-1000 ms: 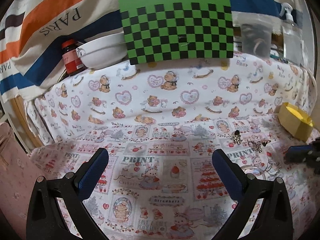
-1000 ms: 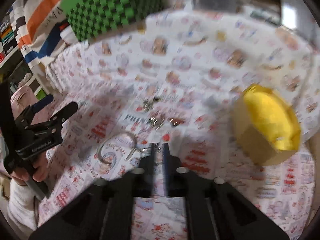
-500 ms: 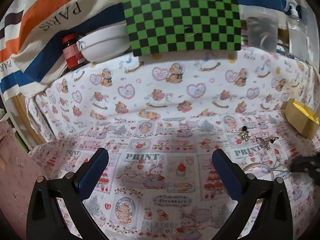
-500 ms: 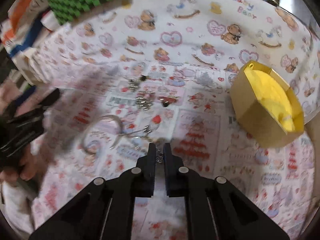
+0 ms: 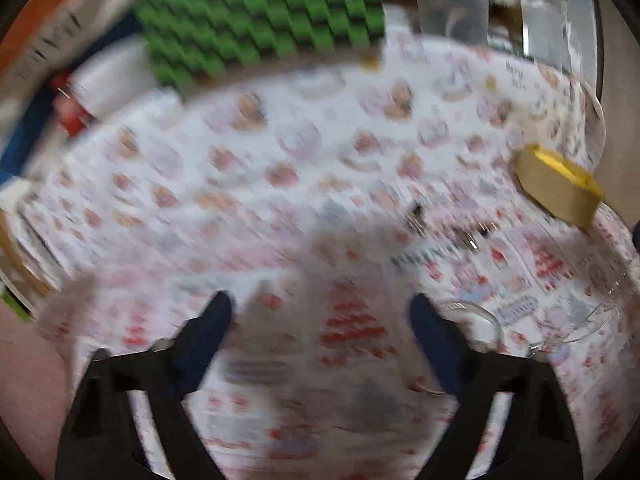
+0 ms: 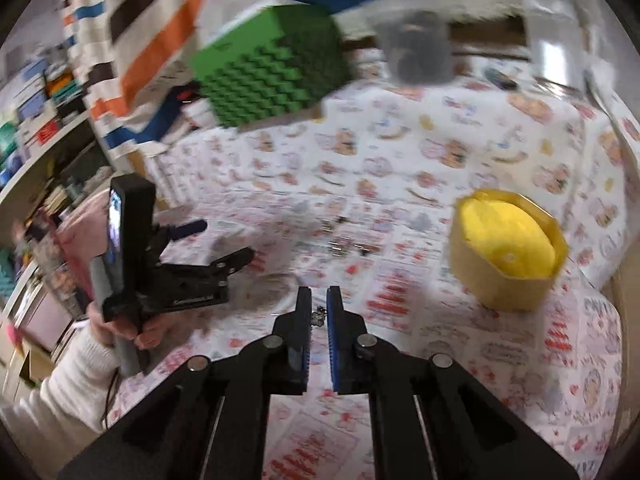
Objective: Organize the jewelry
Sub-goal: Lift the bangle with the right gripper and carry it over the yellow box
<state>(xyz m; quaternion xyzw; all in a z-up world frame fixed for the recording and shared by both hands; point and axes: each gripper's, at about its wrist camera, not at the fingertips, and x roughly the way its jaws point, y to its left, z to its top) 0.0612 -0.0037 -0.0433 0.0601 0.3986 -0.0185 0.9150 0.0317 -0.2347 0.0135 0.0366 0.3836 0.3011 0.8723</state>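
My right gripper (image 6: 319, 304) is shut on a thin silver chain (image 6: 319, 317) that shows between its blue pads, lifted above the printed cloth. A yellow-lined octagonal box (image 6: 508, 248) stands open to its right; it also shows in the blurred left wrist view (image 5: 558, 188). Small metal jewelry pieces (image 6: 348, 246) lie on the cloth ahead. A silver bangle (image 5: 472, 324) lies beside my open, empty left gripper (image 5: 320, 312), next to its right finger. The left gripper also shows in the right wrist view (image 6: 224, 244), held by a hand at the left.
A green checkered board (image 6: 272, 80) leans at the back, with a clear container (image 6: 416, 52) beside it. A white bowl (image 5: 108, 80) and red jar (image 5: 68, 116) stand at the back left. Shelves (image 6: 40, 120) fill the far left. Both views are motion-blurred.
My right gripper has lifted with the chain and tilted up toward the box. My left gripper has swung right and closer to the bangle.
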